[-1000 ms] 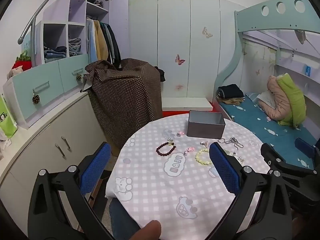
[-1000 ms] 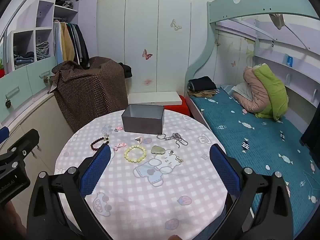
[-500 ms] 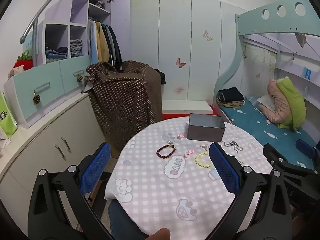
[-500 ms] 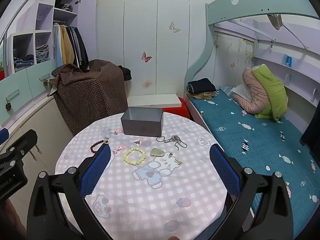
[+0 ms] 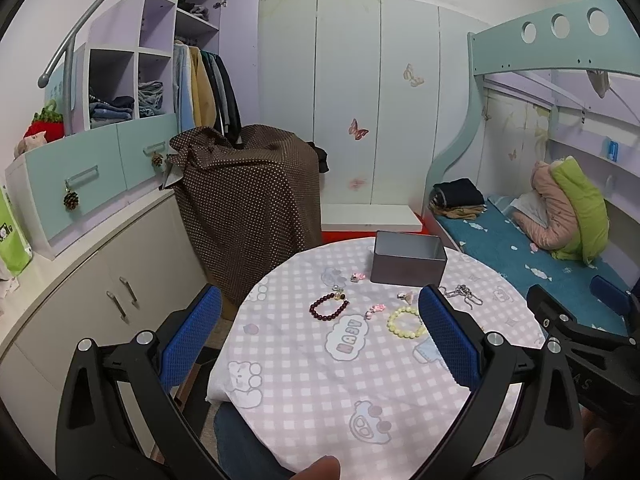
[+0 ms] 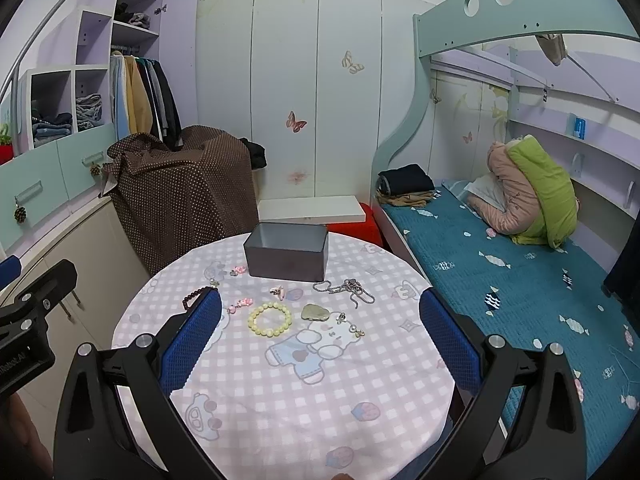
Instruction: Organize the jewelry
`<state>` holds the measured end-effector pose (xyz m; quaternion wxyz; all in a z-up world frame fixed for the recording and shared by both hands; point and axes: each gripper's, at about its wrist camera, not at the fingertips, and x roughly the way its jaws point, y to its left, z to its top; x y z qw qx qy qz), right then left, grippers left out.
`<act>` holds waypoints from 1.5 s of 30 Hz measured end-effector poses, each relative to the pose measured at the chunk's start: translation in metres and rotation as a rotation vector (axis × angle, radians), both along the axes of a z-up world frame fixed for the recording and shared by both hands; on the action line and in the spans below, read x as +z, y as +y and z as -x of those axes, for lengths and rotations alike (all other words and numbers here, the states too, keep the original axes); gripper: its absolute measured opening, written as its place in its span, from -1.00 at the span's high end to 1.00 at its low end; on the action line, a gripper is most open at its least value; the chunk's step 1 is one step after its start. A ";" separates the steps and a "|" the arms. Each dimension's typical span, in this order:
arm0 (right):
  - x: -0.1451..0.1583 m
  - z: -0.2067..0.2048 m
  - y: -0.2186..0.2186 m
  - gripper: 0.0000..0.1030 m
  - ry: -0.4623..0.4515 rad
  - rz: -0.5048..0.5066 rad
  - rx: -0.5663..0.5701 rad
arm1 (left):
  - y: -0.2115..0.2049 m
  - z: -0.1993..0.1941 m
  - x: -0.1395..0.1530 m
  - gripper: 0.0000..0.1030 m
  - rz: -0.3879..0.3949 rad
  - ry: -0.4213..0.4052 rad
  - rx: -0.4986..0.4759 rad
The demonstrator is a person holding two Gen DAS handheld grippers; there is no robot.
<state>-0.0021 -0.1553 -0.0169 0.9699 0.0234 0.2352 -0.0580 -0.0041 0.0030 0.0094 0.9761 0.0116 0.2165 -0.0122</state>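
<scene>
A grey open box stands at the far side of a round table with a pink checked cloth. In front of it lie a yellow bead bracelet, a dark red bead bracelet, a silver chain, a green stone pendant, small pink charms and earrings. My left gripper is open above the near left of the table. My right gripper is open above the near edge, holding nothing.
A brown dotted cloth covers something behind the table. Low cabinets run along the left wall. A bed with a teal sheet lies to the right. A person's knee sits under the near table edge.
Both grippers have drawn back and risen a little, so the table and jewelry look slightly smaller and farther. Nothing on the table has moved.
</scene>
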 end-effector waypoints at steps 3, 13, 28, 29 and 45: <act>0.000 0.000 0.000 -0.85 -0.001 -0.002 0.002 | 0.000 0.001 0.000 -0.91 0.003 -0.005 0.002; 0.002 0.001 -0.001 -0.85 -0.010 -0.004 0.002 | 0.001 0.001 0.000 -0.91 0.002 -0.009 0.006; 0.004 0.000 -0.001 -0.85 -0.021 0.009 0.019 | 0.001 -0.004 -0.005 -0.91 0.004 -0.012 0.005; 0.003 -0.001 -0.001 -0.85 -0.019 0.014 0.023 | 0.001 -0.006 -0.007 -0.91 0.003 -0.009 0.006; -0.060 -0.076 -0.019 -0.85 0.161 0.024 0.056 | 0.008 -0.105 -0.110 -0.91 -0.067 0.187 0.018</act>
